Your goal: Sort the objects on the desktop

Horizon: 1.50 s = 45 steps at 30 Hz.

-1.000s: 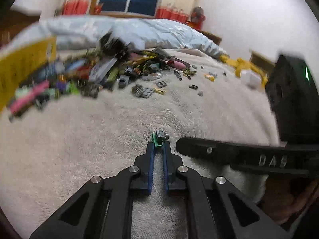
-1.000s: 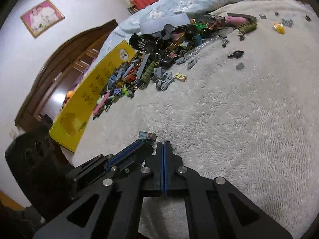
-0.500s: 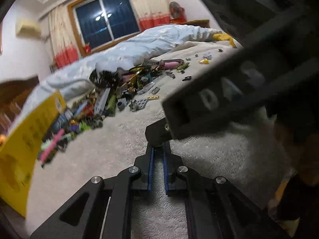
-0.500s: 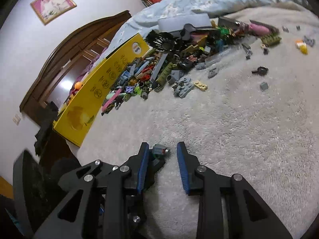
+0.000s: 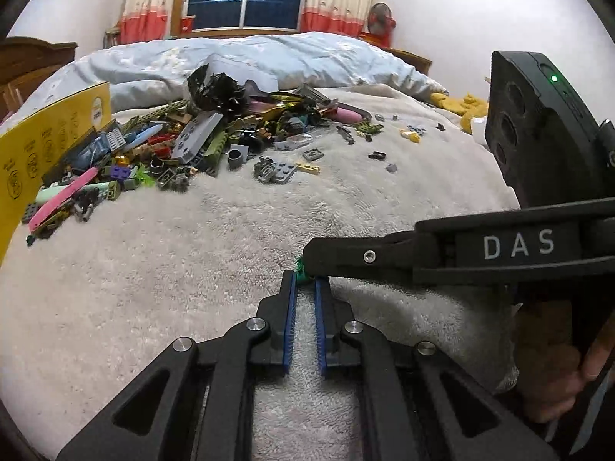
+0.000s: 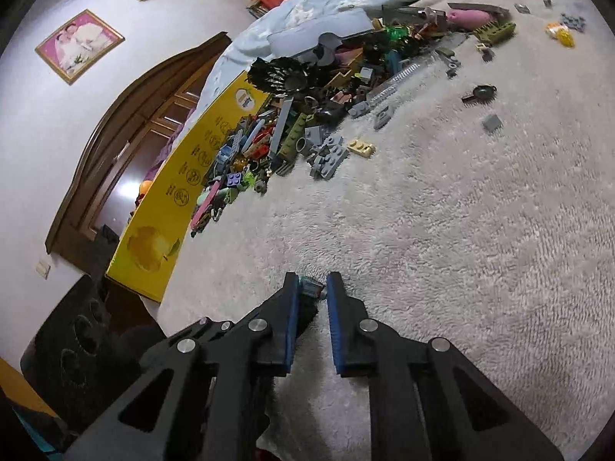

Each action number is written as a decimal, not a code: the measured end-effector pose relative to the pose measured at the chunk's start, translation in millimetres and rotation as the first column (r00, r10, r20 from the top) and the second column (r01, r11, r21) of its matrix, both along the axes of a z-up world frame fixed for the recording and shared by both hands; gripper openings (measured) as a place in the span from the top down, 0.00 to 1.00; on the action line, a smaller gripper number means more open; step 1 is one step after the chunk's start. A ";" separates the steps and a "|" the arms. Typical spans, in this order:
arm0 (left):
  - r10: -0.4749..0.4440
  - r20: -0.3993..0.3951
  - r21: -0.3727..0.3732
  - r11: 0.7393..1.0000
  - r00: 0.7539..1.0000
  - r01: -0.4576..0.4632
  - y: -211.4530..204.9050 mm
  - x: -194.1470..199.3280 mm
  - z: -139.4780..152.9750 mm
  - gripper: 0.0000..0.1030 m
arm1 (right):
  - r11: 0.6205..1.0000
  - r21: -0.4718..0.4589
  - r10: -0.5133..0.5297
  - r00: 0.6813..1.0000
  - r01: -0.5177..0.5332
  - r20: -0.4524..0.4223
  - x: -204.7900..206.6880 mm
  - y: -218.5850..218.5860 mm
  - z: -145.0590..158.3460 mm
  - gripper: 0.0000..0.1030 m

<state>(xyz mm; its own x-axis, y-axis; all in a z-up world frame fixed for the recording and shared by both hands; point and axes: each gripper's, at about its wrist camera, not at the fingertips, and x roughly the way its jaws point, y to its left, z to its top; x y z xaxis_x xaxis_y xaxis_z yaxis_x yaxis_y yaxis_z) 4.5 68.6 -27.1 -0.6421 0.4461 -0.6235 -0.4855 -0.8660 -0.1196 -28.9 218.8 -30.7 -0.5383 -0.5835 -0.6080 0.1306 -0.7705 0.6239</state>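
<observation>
Step in hand: passing a small green-and-grey toy piece (image 6: pixel 309 289) between grippers over the fuzzy cream blanket (image 6: pixel 442 230). Left gripper (image 5: pixel 305 282) pinches its green end, jaws nearly shut. Right gripper (image 6: pixel 312 288) is closing around its grey end. Next: left lets go. Plastic brick pile (image 5: pixel 184 150) lies well apart.
</observation>
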 end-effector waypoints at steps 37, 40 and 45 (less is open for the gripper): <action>-0.183 -0.235 -0.302 0.947 0.955 0.107 26.0 25.3 10.5 0.74 | 0.982 0.186 0.011 0.977 0.028 -0.211 21.7 -2.1 28.1 0.77; -0.189 -0.233 -0.313 0.943 0.954 0.111 28.5 19.6 7.2 0.75 | 0.987 0.162 0.012 0.983 0.018 -0.186 15.5 -2.5 25.7 0.77; -0.193 -0.220 -0.323 0.939 0.956 0.115 34.3 16.7 1.3 0.88 | 0.988 0.152 0.007 0.991 0.014 -0.133 5.0 -5.9 19.7 0.77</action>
<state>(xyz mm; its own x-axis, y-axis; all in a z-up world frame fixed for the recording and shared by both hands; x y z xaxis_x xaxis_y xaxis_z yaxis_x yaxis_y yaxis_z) 21.2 102.9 -25.9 -0.7306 0.3658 -0.5766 -0.5959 -0.7538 0.2770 -23.9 212.9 -11.0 -0.6220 -0.4873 -0.6129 0.2013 -0.8559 0.4763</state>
